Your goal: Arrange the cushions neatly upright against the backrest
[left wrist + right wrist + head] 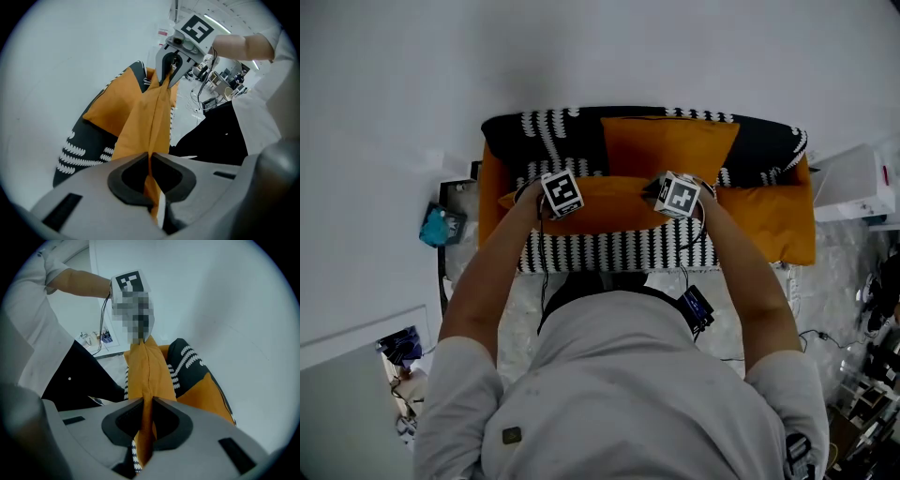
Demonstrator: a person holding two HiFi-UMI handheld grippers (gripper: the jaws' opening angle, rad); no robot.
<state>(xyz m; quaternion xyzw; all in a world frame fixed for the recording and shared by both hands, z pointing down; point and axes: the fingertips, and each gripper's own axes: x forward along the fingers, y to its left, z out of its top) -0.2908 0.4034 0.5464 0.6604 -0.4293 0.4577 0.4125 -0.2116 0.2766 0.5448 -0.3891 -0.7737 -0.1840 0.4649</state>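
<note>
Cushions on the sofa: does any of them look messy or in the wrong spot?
Yes. The orange cushion at the right end seems to lie flat, not upright against the backrest. A second cushion is pinched by the left hand-held gripper and the right hand-held gripper.

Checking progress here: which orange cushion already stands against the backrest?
The middle cushion, propped on the patterned backrest. The front cushion is pinched by the left gripper and right gripper; the right-hand cushion lies flat.

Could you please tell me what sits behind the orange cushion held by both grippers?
Another orange cushion leans on the patterned backrest; the held cushion covers its lower edge.
</note>
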